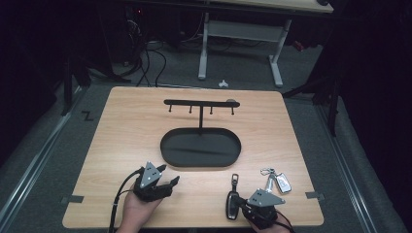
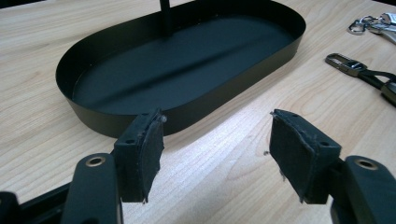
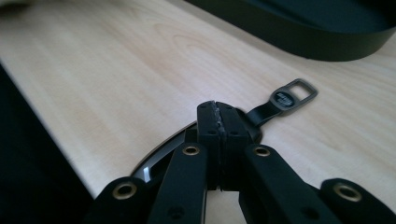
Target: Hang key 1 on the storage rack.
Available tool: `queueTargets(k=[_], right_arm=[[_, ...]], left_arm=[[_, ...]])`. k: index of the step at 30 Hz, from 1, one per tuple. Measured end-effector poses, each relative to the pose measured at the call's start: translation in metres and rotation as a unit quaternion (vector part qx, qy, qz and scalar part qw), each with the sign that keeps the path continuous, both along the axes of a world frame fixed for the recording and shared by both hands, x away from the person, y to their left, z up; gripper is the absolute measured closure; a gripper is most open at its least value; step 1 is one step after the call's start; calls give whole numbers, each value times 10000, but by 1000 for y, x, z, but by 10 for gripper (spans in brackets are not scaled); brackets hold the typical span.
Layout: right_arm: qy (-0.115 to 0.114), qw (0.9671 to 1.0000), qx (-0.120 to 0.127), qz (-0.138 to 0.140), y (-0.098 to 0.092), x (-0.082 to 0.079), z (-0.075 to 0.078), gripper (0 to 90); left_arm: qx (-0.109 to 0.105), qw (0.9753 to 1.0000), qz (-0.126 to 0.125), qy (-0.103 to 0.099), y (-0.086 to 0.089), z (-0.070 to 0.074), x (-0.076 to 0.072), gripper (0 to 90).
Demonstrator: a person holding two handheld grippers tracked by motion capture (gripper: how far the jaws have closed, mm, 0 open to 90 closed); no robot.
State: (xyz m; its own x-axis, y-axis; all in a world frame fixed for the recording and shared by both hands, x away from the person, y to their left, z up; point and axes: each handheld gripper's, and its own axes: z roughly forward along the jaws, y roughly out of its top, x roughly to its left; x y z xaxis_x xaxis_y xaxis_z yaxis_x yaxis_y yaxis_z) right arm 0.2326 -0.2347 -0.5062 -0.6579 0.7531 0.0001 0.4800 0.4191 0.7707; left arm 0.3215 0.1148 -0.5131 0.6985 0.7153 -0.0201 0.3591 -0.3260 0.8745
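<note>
The black car key (image 1: 232,204) lies on the table (image 1: 121,126) near its front edge, just left of our right gripper (image 1: 247,207). Its long axis runs front to back: the thick glossy body sits toward us, and a short strap leads away to a metal ring (image 1: 235,178) that points at the tray (image 1: 170,153). In the right gripper view, the ring (image 3: 293,95) shows as a flat rectangular loop with a small printed tab, lying up and to the right of the jaw tips, while the dark rounded body curves out from under the jaws at the lower left. So the key lies directly below and just ahead of our right gripper, and that hand is by far the nearer one. Its pads (image 3: 208,122) are pressed flat together with nothing visibly between them; we judge they rest above or against the key, not around it.

A second, silver key fob (image 1: 282,182) with a clip lies just to the right, beside the right gripper.

Our left gripper (image 1: 167,179) sits well apart on the left of the table, its pads (image 2: 144,156) spread wide and empty, aimed at the near wall of the tray (image 2: 196,109).

The tray is an oval black dish with a post rising from it to a bar of hooks (image 1: 200,103), all empty.
</note>
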Motion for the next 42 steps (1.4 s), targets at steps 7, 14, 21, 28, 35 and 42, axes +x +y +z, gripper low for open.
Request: queueTargets(k=[7,14,21,28,35,42], right_arm=[[251,9995,-47,170,4,-5,-9,900],[188,9995,-243,66,-1,-1,-11,900],[239,9994,-200,-119,-12,6,-11,900],[219,9989,-248,-321,-25,12,-11,900],[244,9983,-187,-485,-37,20,-14,900],[81,9983,12,-572,-42,18,-5,854]], left_arm=[[-11,10000,26,14,0,0,2,352],[5,10000,55,11,5,0,1,351],[-27,9999,96,34,8,0,0,351],[19,9999,96,45,10,0,0,351],[-8,9999,116,76,12,0,-1,351],[15,9999,93,84,11,-1,-1,353]])
